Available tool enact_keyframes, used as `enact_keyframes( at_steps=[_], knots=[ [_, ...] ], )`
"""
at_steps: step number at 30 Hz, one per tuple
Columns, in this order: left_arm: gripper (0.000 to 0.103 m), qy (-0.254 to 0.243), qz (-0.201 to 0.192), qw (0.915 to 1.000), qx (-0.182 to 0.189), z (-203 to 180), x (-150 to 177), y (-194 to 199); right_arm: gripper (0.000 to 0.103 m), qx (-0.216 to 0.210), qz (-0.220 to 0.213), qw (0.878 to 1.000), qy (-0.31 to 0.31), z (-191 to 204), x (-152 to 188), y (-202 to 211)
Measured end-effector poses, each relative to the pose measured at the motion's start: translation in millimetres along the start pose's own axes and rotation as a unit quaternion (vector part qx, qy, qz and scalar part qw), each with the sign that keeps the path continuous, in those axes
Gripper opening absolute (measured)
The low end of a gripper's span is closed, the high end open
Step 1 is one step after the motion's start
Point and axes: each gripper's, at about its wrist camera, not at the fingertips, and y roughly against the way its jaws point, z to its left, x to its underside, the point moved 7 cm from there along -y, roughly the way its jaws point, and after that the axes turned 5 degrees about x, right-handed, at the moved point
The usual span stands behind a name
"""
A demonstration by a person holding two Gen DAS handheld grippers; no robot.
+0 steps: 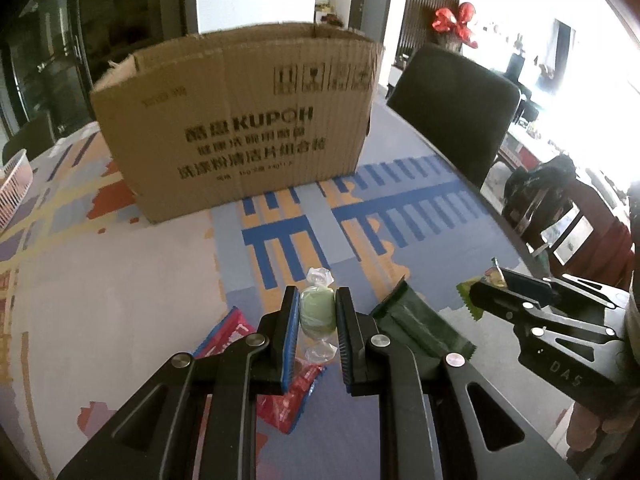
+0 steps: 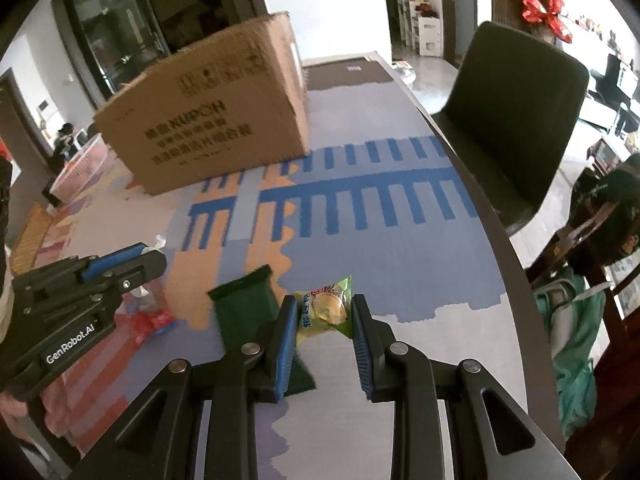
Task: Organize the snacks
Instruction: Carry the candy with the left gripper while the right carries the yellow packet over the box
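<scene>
The pale green round candy in a clear twisted wrapper (image 1: 317, 314) sits clamped between the blue pads of the left gripper (image 1: 317, 320), held clear of the tabletop (image 1: 120, 280), which is covered by a patterned cloth in blue, orange, grey and red. The yellow-green snack packet with a printed round cake (image 2: 326, 308) is pinched between the pads of the right gripper (image 2: 326, 318), its crimped edges projecting above and below the fingers; whether it is lifted off the cloth cannot be told

Between the two grippers a dark green foil packet (image 1: 416, 324) lies flat on the cloth. A red and blue plastic wrapper (image 1: 288, 396) lies under the left gripper, partly hidden by its fingers. In the right wrist view the left gripper (image 2: 154, 258) appears at the left edge with a scrap of clear wrapper showing at its tip; in the left wrist view the right gripper (image 1: 486, 286) appears at the right edge with the green packet at its tip

Farther back on the tabletop stands a brown corrugated cardboard box with black print and open top flaps (image 1: 240, 120). A pink slotted plastic basket (image 1: 14, 184) sits at the far left edge. A dark upholstered chair (image 1: 452, 108) stands at the right side of the tabletop, with a red foil bow (image 1: 456, 20) on the wall behind it
</scene>
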Motion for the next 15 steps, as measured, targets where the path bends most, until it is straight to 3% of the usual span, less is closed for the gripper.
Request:
enact_keyframes(
  at_steps=[15],
  knots=[
    [0.019,0.017,-0.061,0.998,-0.01,7.0,-14.7,59.3,0.028,-0.024,-0.069,0.997,0.037,32.0,-27.5,50.9]
  ],
)
